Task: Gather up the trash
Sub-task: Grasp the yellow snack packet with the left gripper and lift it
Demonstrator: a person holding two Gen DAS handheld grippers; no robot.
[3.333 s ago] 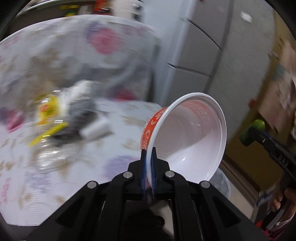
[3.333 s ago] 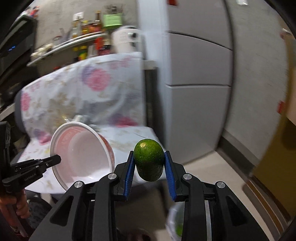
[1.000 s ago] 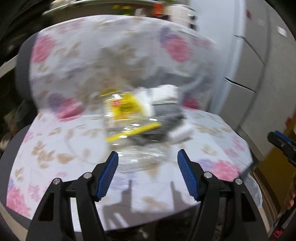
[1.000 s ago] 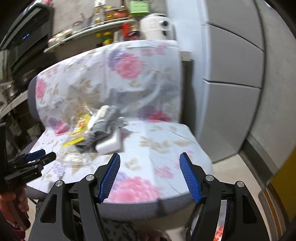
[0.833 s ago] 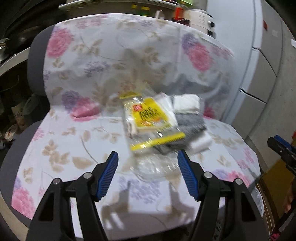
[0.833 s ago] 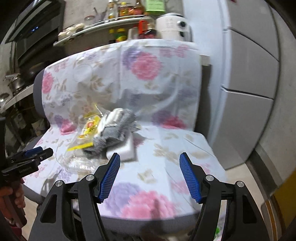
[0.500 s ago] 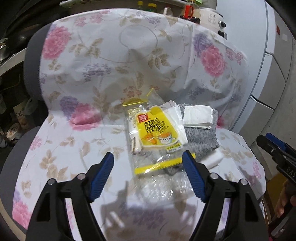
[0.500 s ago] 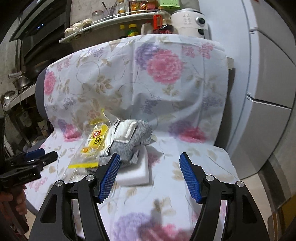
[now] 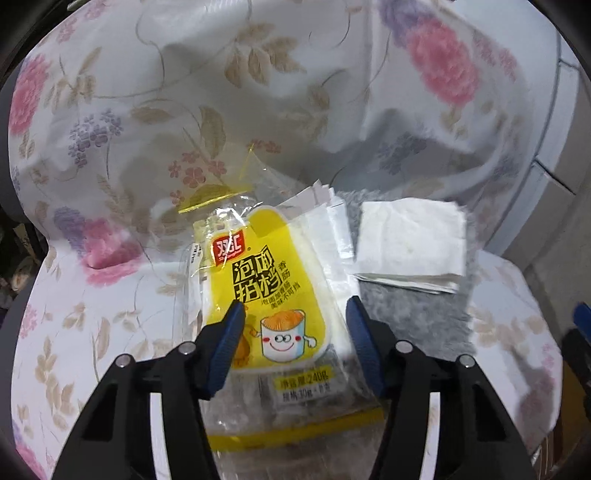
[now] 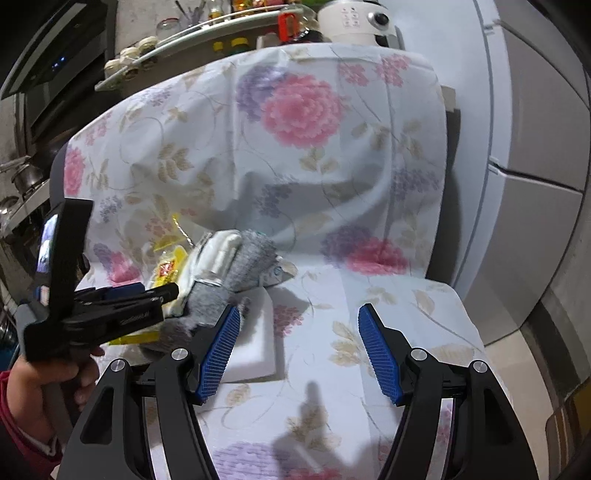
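Observation:
A yellow and clear snack wrapper (image 9: 273, 295) lies on the chair seat on top of a pile. My left gripper (image 9: 295, 325) is open, its blue pads either side of the wrapper's lower part, just above it. A folded white tissue (image 9: 410, 243) rests on a grey cloth (image 9: 413, 317) to the right. In the right wrist view the wrapper (image 10: 168, 267), grey cloth (image 10: 240, 269) and a white foam block (image 10: 255, 343) lie left of my right gripper (image 10: 299, 347), which is open and empty above the seat. The left gripper (image 10: 162, 291) shows there, reaching onto the pile.
The chair is draped in a floral cover (image 10: 295, 155). Grey cabinet doors (image 10: 535, 184) stand at the right. A shelf with jars and bottles (image 10: 184, 33) runs behind the chair. The seat's right half (image 10: 388, 314) carries only the cover.
Both grippers let go of the bowl and the green fruit earlier and are open. The left gripper has moved in close over the yellow wrapper. The right gripper has come nearer the seat.

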